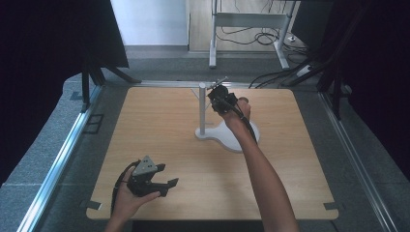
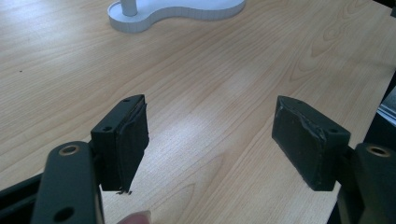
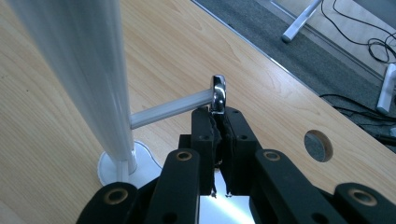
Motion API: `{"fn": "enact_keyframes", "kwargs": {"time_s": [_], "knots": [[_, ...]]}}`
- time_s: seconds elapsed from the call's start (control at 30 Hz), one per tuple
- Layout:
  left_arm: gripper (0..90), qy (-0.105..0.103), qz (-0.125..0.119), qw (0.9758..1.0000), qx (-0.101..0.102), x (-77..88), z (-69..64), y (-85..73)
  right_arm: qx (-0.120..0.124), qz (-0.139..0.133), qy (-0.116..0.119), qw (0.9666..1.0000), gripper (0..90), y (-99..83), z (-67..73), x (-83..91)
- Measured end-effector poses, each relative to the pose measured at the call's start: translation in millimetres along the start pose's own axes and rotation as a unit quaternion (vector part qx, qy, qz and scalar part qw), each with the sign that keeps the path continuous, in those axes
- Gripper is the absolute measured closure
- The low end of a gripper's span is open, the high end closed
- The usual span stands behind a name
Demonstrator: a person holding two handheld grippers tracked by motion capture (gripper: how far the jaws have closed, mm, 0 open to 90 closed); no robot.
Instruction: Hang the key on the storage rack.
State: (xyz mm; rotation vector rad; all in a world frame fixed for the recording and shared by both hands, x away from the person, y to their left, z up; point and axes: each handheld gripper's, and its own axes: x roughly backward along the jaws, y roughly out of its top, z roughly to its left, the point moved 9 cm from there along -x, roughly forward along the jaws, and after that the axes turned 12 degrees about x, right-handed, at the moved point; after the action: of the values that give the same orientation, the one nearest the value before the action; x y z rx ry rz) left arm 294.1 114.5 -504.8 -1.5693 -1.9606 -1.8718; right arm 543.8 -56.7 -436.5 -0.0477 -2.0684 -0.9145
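Note:
A white stand rises from the wooden table (image 1: 159,140): a curved base (image 1: 232,137), an upright post (image 1: 202,108) and a short side peg (image 3: 163,109). My right gripper (image 3: 219,114) is up at the peg's tip, shut on a shiny metal piece whose ring-shaped end (image 3: 218,93) sits right at that tip. Whether the ring is over the peg I cannot tell. From above, the right gripper (image 1: 218,93) is beside the top of the post. My left gripper (image 1: 169,175) rests in a hand near the front left edge. Its jaws are wide open (image 2: 210,135) over bare wood, nothing between them.
The stand's base (image 2: 187,9) lies far ahead of the left gripper. A round hole (image 3: 319,145) pierces the tabletop near its far edge. Beyond the table are a desk frame (image 1: 212,43) and floor cables (image 1: 261,36). Dark curtains flank both sides.

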Motion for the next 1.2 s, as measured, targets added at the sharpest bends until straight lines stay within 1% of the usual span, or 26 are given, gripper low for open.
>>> {"fn": "enact_keyframes", "kwargs": {"time_s": [0.07, 0.23, 0.37, 0.4, 0.43, 0.53, 0.67, 0.7, 0.77, 0.83, 0.9, 0.97, 1.1, 1.2], "knots": [[27.7, 0.000, 0.001, 1.0000, 0.000, -0.2, -0.2, -0.2, 0.005, 0.002, 0.006, 1.0000, 81.9, -0.3, 3.3, -0.5], [27.6, 0.000, 0.002, 1.0000, 0.000, -0.6, -0.2, -0.4, 0.012, 0.002, 0.007, 0.9999, 82.8, -0.1, 7.6, -0.6], [27.7, 0.000, 0.002, 1.0000, 0.000, -1.0, -0.2, -0.6, 0.013, 0.001, 0.014, 0.9998, 80.9, -0.7, 11.7, 0.3], [27.7, 0.000, 0.003, 1.0000, 0.000, -1.1, -0.3, -0.7, 0.013, -0.001, 0.016, 0.9998, 79.6, -0.8, 12.6, 0.8], [27.7, 0.000, 0.003, 1.0000, -0.001, -1.4, -0.3, -0.8, 0.014, -0.002, 0.026, 0.9996, 77.3, -1.4, 15.5, 2.4], [27.7, 0.000, 0.003, 1.0000, -0.001, -1.6, -0.4, -1.0, 0.018, -0.002, 0.029, 0.9994, 76.3, -2.0, 18.6, 4.0], [27.7, 0.000, 0.004, 1.0000, -0.001, -1.9, -0.7, -1.1, 0.022, -0.005, 0.042, 0.9989, 73.5, -2.0, 25.2, 9.4], [27.7, 0.000, 0.004, 1.0000, -0.001, -2.0, -0.8, -1.2, 0.022, -0.005, 0.042, 0.9989, 73.5, -2.0, 25.2, 9.4], [27.7, 0.000, 0.004, 1.0000, 0.000, -2.4, -0.9, -1.3, 0.019, -0.009, 0.051, 0.9985, 71.9, -2.4, 26.2, 12.6], [27.7, 0.001, 0.004, 1.0000, -0.001, -2.6, -1.1, -1.3, 0.017, -0.011, 0.052, 0.9984, 71.5, -2.7, 26.1, 13.9], [27.7, 0.001, 0.004, 1.0000, -0.001, -2.6, -1.0, -1.4, 0.010, -0.018, 0.062, 0.9978, 70.6, -3.0, 26.7, 16.5], [27.7, 0.001, 0.005, 1.0000, 0.000, -2.6, -0.5, -1.5, 0.008, -0.024, 0.065, 0.9976, 69.2, -4.2, 25.8, 18.5], [27.7, 0.000, 0.004, 1.0000, 0.005, -2.9, 0.8, -1.8, -0.007, -0.038, 0.072, 0.9966, 65.4, -7.5, 25.4, 23.0], [27.7, 0.002, 0.008, 0.9999, 0.008, -4.6, 2.5, -3.8, -0.010, -0.045, 0.077, 0.9960, 62.3, -11.4, 24.7, 26.1]]}}
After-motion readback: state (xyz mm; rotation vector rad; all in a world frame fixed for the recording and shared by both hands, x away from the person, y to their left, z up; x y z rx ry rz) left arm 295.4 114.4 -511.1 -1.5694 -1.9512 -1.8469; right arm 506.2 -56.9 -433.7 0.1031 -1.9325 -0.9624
